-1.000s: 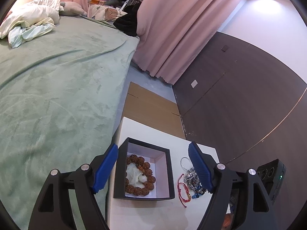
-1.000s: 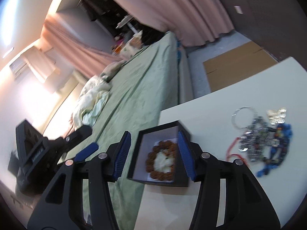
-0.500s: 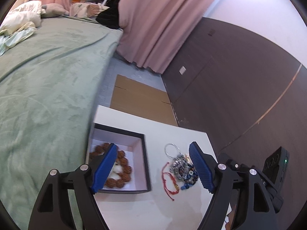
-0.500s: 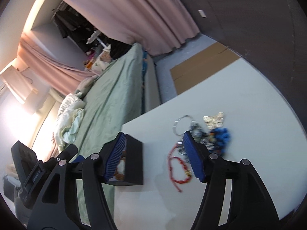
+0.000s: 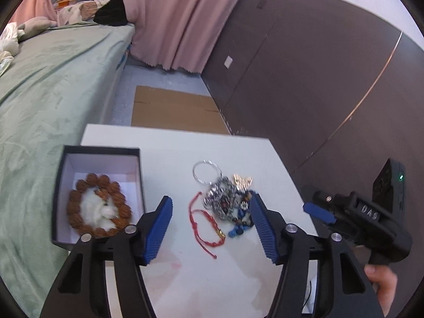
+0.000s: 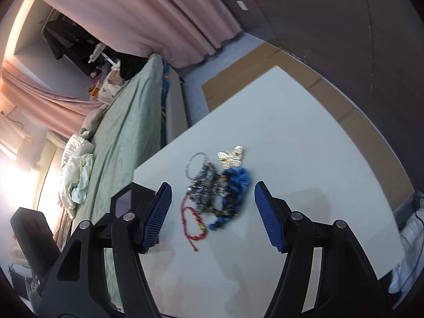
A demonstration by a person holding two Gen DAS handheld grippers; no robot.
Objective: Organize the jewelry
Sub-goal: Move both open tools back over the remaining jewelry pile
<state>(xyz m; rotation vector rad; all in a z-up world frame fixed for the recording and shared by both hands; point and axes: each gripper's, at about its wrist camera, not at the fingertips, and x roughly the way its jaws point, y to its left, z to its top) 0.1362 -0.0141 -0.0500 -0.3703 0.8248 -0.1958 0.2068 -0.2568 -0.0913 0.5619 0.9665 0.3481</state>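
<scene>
Tilting downward over the white table, the left gripper hangs above the jewelry pile with its jaws spread — they have just been closing, nothing pinched, the red cord bracelet lying between them. The right gripper also slants down, jaws apart and empty, over the same pile. Left of the pile sits the black box holding a brown bead bracelet.

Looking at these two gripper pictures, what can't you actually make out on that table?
- Tangled jewelry pile: separate pieces can't be counted in either view; the right wrist view is motion-blurred.
- Black box: its inside is hidden in the right wrist view by its wall and a finger.
- White lump inside the bead bracelet: too blurry to identify.
</scene>
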